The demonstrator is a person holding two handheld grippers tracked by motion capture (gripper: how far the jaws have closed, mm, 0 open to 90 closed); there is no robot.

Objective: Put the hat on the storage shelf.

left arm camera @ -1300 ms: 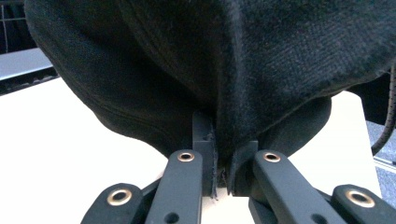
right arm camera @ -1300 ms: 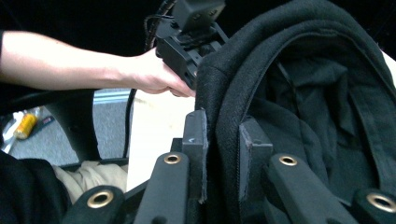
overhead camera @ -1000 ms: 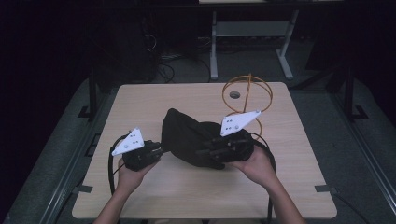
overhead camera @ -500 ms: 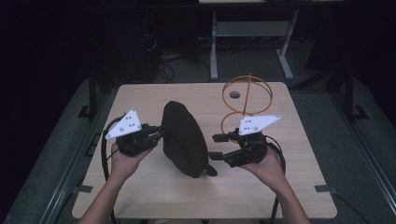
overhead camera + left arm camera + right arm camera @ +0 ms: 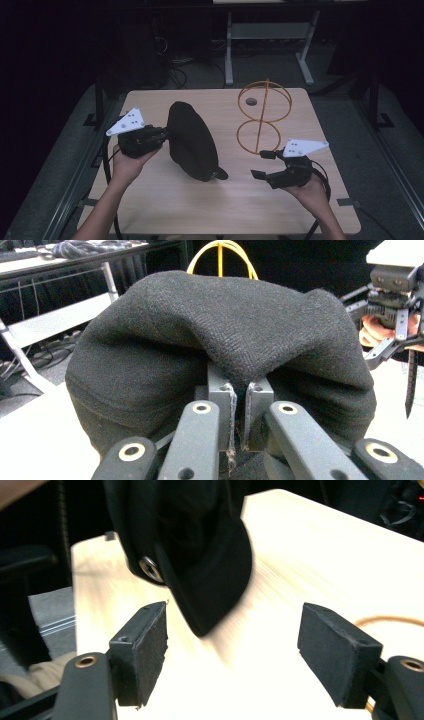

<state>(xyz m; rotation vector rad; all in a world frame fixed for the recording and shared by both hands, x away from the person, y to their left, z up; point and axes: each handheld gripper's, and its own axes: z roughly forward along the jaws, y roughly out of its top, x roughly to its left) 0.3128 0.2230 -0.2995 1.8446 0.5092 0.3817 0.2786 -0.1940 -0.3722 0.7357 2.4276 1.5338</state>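
A black woollen cap point(image 5: 192, 142) hangs tilted over the middle of the wooden table point(image 5: 200, 205), its lower edge near the tabletop. My left gripper point(image 5: 164, 134) is shut on the cap's left edge. In the left gripper view the fabric point(image 5: 225, 330) bunches over the pinched jaws of that gripper point(image 5: 240, 390). My right gripper point(image 5: 259, 165) is to the right of the cap, apart from it; its jaws have just been opening and nothing is between them. In the right gripper view the cap's peak and a metal snap point(image 5: 149, 567) lie beyond the open gripper point(image 5: 232, 650).
An orange wire frame point(image 5: 264, 117) of two rings on a post stands at the table's back right, just behind my right gripper. Dark floor, cables and a metal rack lie past the far edge. Bare wood lies in front of the cap.
My right gripper let go of the cap, opened and drew away to the right and down. My left gripper rose a little, and the cap now hangs from it alone.
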